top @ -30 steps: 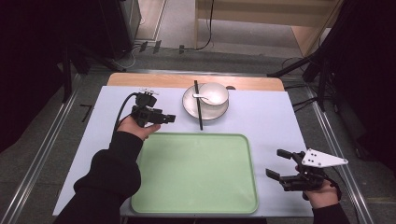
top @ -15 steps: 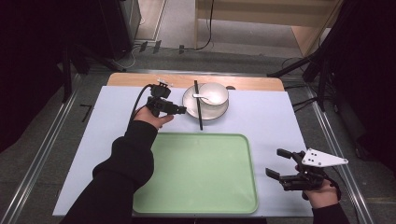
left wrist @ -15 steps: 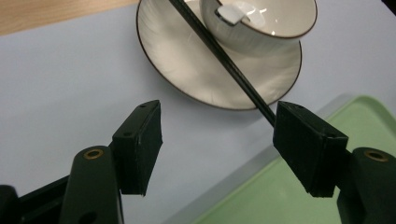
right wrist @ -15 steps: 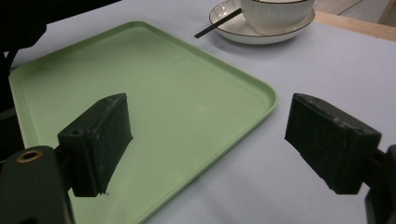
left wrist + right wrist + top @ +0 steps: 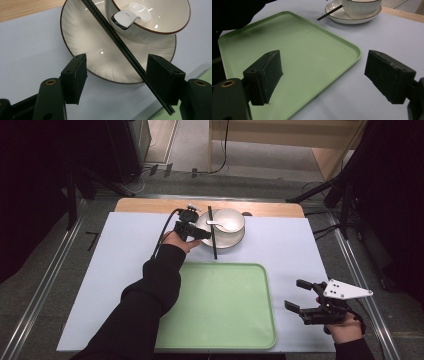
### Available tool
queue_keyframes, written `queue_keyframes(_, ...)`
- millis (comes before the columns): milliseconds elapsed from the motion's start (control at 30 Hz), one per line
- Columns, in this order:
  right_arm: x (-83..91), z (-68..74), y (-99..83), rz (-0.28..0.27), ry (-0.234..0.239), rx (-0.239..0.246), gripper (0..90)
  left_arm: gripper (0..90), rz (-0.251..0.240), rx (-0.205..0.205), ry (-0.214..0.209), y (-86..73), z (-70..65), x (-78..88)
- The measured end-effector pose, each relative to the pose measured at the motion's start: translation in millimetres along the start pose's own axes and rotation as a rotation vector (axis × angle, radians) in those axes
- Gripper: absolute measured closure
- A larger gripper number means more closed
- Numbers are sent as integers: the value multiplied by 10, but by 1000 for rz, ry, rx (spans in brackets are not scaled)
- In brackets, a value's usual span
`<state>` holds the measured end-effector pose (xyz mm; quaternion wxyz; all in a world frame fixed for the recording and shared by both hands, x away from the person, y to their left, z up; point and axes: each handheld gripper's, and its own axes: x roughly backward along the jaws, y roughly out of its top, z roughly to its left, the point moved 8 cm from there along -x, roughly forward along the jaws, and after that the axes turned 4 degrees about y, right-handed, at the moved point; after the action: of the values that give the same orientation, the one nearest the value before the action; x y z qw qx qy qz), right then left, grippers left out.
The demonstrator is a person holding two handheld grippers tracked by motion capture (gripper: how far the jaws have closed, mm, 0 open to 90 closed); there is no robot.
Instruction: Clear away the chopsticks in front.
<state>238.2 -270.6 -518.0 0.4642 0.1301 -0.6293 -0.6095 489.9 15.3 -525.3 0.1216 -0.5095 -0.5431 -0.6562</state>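
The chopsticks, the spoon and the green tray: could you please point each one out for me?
chopsticks (image 5: 117,41), left gripper view, mid-shaft over the plate
spoon (image 5: 125,18), left gripper view, handle end
green tray (image 5: 220,342), high view, bare floor near the front rim

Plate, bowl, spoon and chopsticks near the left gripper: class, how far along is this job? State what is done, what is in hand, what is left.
Done: nothing has been lifted; the green tray is bare. In hand: the left gripper, jaws open, is at the plate rim, the chopsticks between its jaws, ungripped. Left: closing and lifting, probably towards the tray. The bowl with its spoon sits on the plate; the right gripper waits open.
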Motion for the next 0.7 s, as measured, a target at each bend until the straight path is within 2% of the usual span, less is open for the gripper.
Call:
queue_keyframes(233,17,3,-4,-2,2,4,149,359,10,7,15,-14,-59,-192)
queue_keyframes(367,35,-3,-14,-4,1,3,150,359,9,-8,16,-15,-79,-232)
queue_keyframes(533,49,-7,-27,-3,1,0,150,375,15,9,23,-24,-58,-276)
queue_keyframes(700,55,-15,-33,-7,1,-1,149,410,18,4,26,-35,-58,-320)
